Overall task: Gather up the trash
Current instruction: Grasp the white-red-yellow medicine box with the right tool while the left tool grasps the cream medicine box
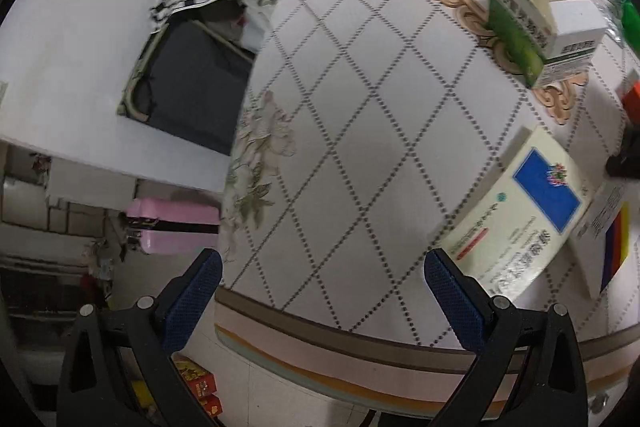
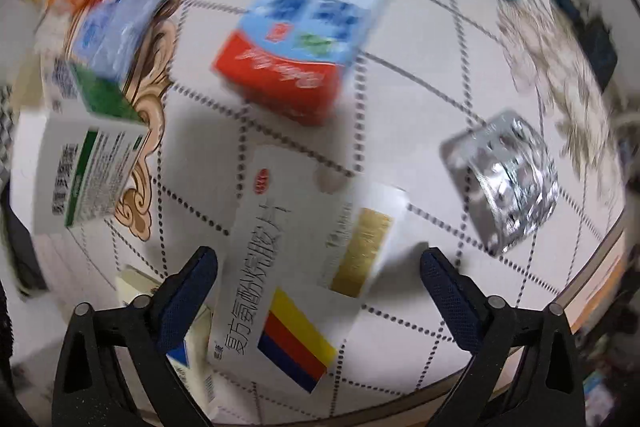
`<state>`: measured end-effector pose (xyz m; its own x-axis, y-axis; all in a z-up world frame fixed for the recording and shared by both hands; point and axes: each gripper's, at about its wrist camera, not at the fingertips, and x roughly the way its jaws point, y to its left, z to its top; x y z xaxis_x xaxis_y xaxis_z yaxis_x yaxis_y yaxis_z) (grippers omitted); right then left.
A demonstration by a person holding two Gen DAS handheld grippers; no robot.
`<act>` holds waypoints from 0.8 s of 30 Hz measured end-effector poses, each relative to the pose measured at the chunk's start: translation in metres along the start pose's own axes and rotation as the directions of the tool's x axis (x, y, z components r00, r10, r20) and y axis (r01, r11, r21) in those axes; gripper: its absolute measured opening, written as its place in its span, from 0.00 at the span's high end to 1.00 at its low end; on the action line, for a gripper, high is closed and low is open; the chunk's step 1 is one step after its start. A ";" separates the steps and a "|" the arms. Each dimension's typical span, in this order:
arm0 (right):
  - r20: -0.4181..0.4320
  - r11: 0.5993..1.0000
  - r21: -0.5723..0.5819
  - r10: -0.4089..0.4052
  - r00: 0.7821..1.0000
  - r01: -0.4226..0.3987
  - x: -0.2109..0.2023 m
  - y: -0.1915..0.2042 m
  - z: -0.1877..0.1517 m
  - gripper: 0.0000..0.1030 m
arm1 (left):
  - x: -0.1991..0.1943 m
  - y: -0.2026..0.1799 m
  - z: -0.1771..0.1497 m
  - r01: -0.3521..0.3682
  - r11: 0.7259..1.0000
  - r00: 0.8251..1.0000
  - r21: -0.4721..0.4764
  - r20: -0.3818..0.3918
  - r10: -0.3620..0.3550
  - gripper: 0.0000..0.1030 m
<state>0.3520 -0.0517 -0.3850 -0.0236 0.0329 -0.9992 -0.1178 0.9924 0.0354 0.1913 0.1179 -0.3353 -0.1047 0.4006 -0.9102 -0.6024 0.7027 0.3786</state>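
The left gripper [image 1: 323, 269] hangs with jaws wide apart and empty over the table [image 1: 360, 131] edge. A cream box [image 1: 516, 215] with a blue patch lies just right of it; an opened green box [image 1: 532, 27] sits farther back. The right gripper [image 2: 319, 267] points down, jaws spread, nothing pressed between them — a white box [image 2: 280, 267] with yellow, red and blue stripes lies flat beneath the gap. Beyond it sit a red-and-blue box [image 2: 300, 51] and, to the right, a foil blister [image 2: 504, 183].
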 end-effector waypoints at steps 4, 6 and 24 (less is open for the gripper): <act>-0.002 0.974 -0.218 -0.054 0.999 0.053 -0.003 0.012 -0.013 0.18 | -0.012 -0.019 0.010 0.167 0.978 0.986 0.124 0.009 -0.169 0.00; -0.012 0.943 -0.323 -0.085 0.996 0.076 -0.003 0.007 -0.022 0.18 | -0.016 -0.041 0.016 0.241 0.939 0.969 0.243 -0.004 -0.248 0.00; -0.069 0.976 -0.220 -0.005 0.998 -0.010 -0.013 -0.055 -0.058 0.16 | 0.047 -0.061 0.020 0.419 0.901 0.890 0.111 -0.246 -0.384 0.26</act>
<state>0.3011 -0.1136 -0.3727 -0.0911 0.0192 -0.9957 -0.3328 0.9417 0.0486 0.2394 0.1051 -0.3976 -0.0568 -0.0577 -0.9967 -0.4985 0.8666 -0.0217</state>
